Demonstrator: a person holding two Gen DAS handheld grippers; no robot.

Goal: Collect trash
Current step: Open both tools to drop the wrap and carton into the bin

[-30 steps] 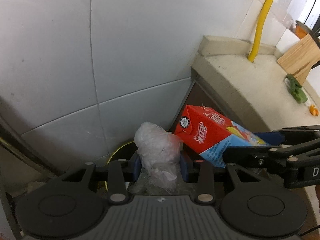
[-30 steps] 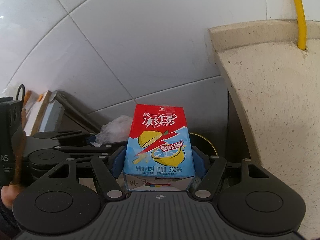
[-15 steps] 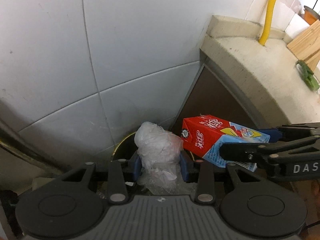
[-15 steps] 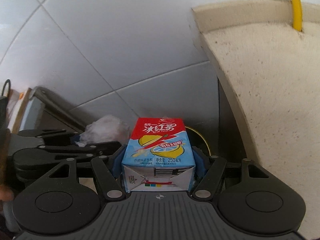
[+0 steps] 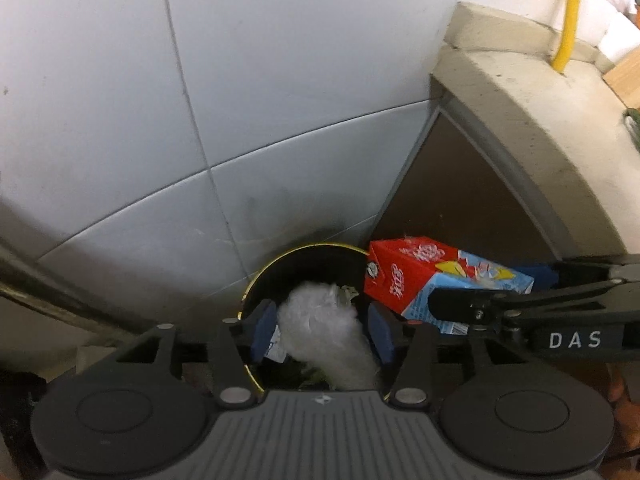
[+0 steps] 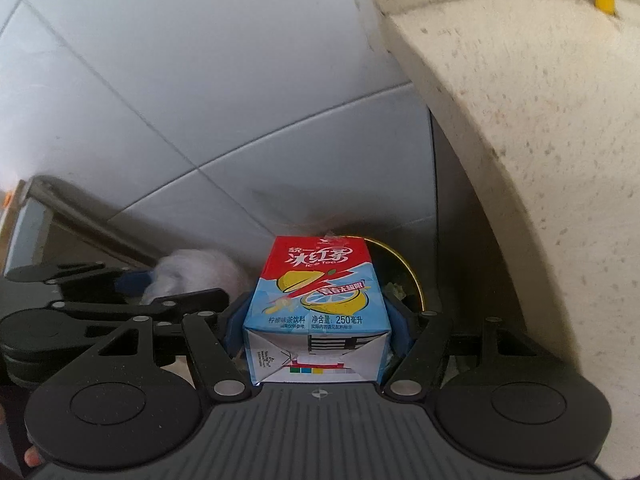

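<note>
A round black bin with a yellow rim [image 5: 256, 280] is seen below both grippers. A stiff, light red-and-blue ice tea carton [image 6: 316, 304] is clamped by its flat sides in the steeply down-tilted right gripper [image 6: 316, 332]. A soft crumpled clear plastic bag [image 5: 324, 328] is being released over the bin by the opening left gripper [image 5: 322, 330].

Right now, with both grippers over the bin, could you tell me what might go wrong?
1. The left gripper is opening around the crumpled plastic wad; it may cling to a pad rather than fall into the trash bin.
2. The ice tea carton, clamped in the right gripper, hangs near the rim and could fall outside it.
</note>
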